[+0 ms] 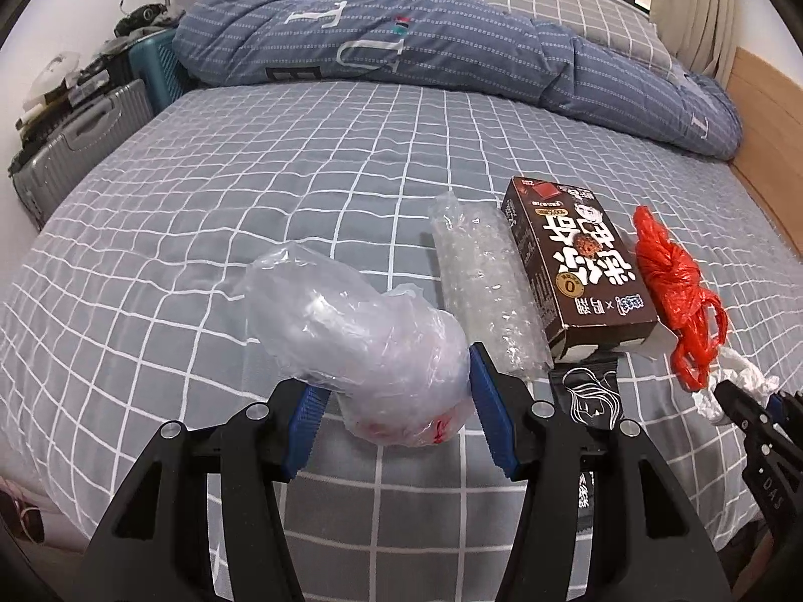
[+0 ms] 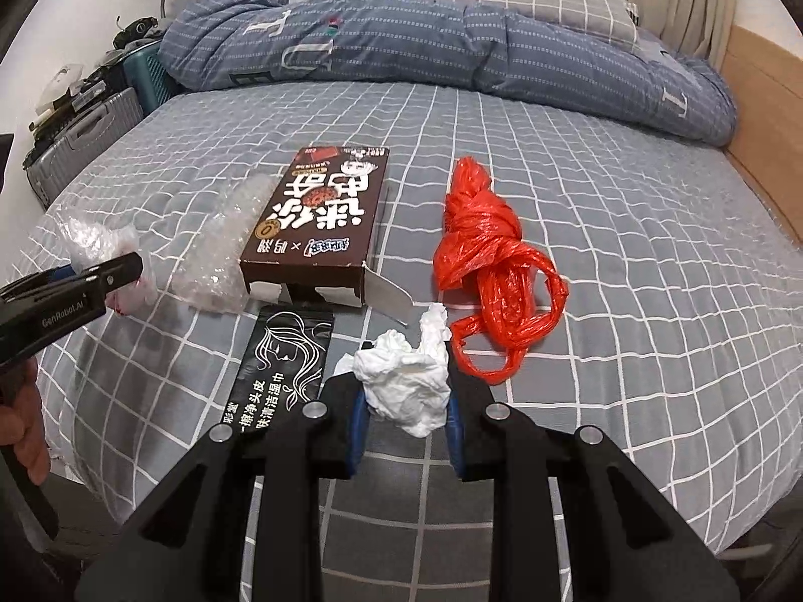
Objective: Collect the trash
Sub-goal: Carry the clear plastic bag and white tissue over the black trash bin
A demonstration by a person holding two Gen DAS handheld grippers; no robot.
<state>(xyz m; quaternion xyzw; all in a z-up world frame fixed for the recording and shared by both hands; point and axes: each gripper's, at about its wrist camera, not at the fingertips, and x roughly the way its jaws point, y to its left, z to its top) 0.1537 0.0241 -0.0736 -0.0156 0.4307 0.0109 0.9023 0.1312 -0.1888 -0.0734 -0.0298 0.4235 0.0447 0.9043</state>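
Gripping a crumpled clear plastic bag [image 1: 371,351] between its blue pads [image 1: 489,411], the left tool [image 1: 396,419] stood about half open, the bag bulging out past both fingers and showing faint red marks at its near end. The right tool [image 2: 404,411] was nearly closed, pinched on a wad of white tissue [image 2: 406,381] that stuck up above its fingertips. In the left wrist view that right tool appeared only as a dark tip at the far right edge, with the tissue [image 1: 738,376] partly cut off beside it.

On the grey checked bed [image 2: 627,261] the rest of the trash lay in a loose row. A roll of bubble wrap [image 1: 487,296] sat just left of a brown snack box [image 2: 321,223], touching its side. The box's near end was open, a torn flap sticking out to the right. A black wet-wipe packet [image 2: 286,351] with a line drawing of a woman lay just near of the box; its near end was hidden behind the right tool's frame. A knotted red plastic bag [image 2: 489,261] lay right of the box, apart from it, its loops close to the tissue.

At the left edge of the right wrist view, the left tool's black finger [image 2: 108,271] covered part of the clear bag, and part of a hand [image 2: 25,426] showed below it. A rumpled blue quilt [image 1: 426,45] lay across the far side of the bed.
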